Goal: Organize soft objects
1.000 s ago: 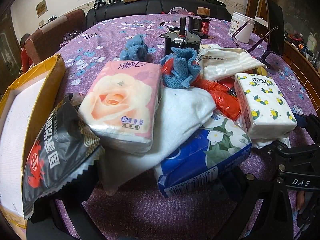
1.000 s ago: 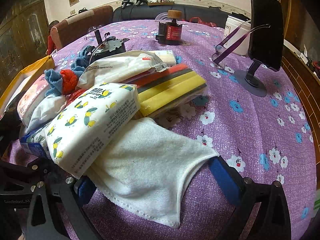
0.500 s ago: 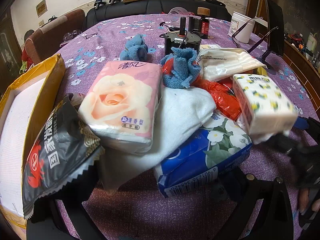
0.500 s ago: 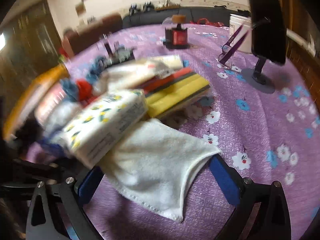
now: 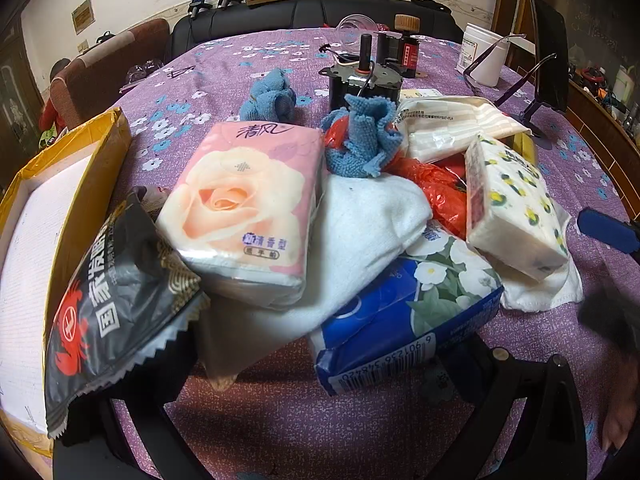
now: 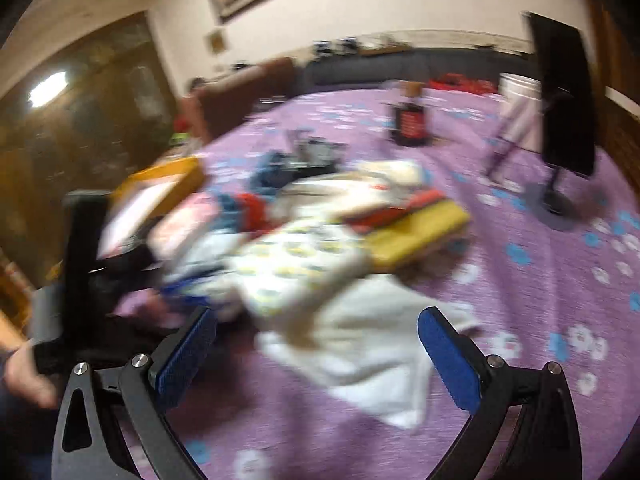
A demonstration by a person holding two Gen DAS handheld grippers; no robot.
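A pile of soft things lies on the purple flowered table. In the left wrist view a pink rose tissue pack [image 5: 244, 208] rests on a white towel [image 5: 360, 232], beside a blue floral tissue pack [image 5: 404, 320], a tilted lemon-print tissue pack [image 5: 512, 208], a red plastic bag [image 5: 440, 188] and two blue cloths [image 5: 360, 140] [image 5: 272, 100]. My left gripper [image 5: 316, 364] is open at the pile's near edge, its fingertips hidden under the packs. In the blurred right wrist view my right gripper [image 6: 318, 344] is open and holds nothing, its blue pads [image 6: 448, 360] just above another white towel [image 6: 372, 340].
A black snack bag [image 5: 112, 312] leans on an open yellow box [image 5: 40, 200] at the left. Behind the pile stand a metal motor [image 5: 360, 80], a dark bottle [image 6: 408, 124], a white jar [image 5: 480, 56] and a phone on a stand [image 6: 564, 100]. A hand [image 6: 20, 372] shows at the left.
My right gripper has pulled back and lifted off the towel, swinging its view upward. The lemon-print tissue pack has tipped onto its side. The left gripper has stayed put.
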